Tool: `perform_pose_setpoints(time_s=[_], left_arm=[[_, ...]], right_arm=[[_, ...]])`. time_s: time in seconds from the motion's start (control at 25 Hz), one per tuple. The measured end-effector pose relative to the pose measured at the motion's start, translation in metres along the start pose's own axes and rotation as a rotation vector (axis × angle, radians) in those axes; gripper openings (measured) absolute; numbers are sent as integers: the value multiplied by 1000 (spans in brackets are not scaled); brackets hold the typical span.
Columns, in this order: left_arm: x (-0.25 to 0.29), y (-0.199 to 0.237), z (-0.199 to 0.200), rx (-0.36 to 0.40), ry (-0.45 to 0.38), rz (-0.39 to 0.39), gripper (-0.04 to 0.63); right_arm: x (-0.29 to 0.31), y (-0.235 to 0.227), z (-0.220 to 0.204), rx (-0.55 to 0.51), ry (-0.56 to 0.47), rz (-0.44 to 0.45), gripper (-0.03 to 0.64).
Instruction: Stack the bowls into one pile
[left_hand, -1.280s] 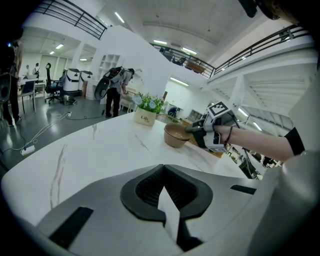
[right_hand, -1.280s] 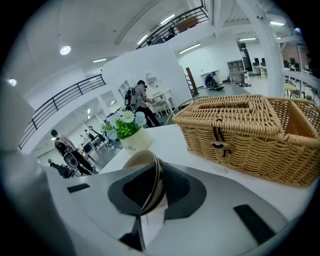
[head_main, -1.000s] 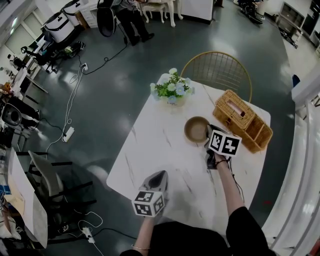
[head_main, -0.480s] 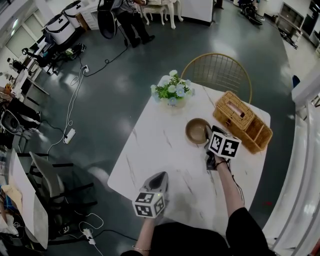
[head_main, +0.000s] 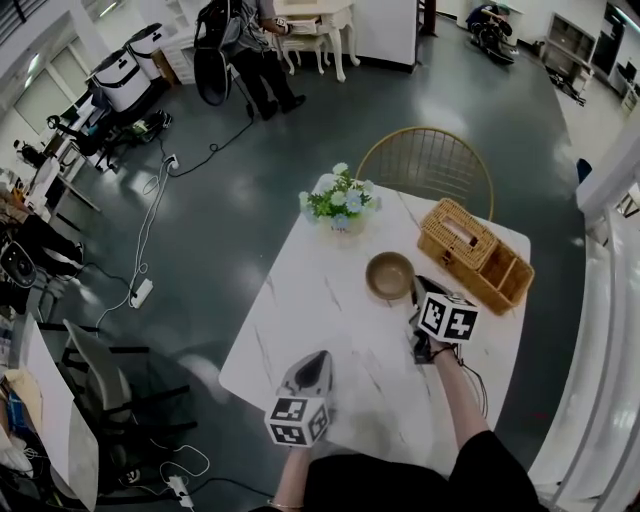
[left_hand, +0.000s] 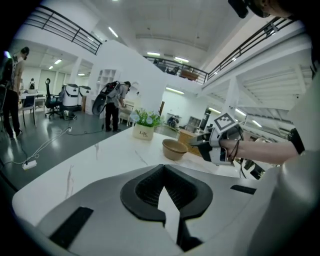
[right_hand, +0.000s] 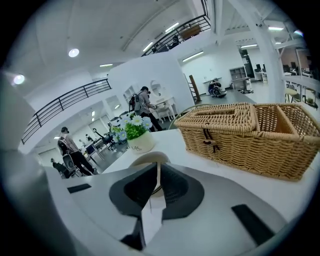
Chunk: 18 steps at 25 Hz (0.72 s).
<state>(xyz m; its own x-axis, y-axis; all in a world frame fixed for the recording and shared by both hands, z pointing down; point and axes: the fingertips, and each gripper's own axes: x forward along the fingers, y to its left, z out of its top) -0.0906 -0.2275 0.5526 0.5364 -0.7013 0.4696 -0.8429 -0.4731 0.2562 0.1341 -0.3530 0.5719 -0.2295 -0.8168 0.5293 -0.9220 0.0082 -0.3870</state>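
Bowl sits upright, mouth up, on the white table, between the flower pot and the wicker basket; being round, it has no long axis. My right tongs point at it from just beside, their jaws just closed together on nothing. My left tongs hang well apart from it, pinched together, empty.

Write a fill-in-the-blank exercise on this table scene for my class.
In the head view, a wicker ___ lies right of the bowl.
The pot at the table's far corner holds ___.
A gold wire ___ stands beyond the table.
Missing words: basket; flowers; chair.
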Motion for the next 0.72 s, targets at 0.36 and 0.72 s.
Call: perform_pose_setpoints(time_s=[0.36,0.72], left_arm=[[-18,-17,32,74,-131,-22,15],[-52,-28,54,105,-228,-16,14]], right_arm=[[-52,30,-14,-97,-52,153,18],[-122,60,-10,-237,-188,276,18]])
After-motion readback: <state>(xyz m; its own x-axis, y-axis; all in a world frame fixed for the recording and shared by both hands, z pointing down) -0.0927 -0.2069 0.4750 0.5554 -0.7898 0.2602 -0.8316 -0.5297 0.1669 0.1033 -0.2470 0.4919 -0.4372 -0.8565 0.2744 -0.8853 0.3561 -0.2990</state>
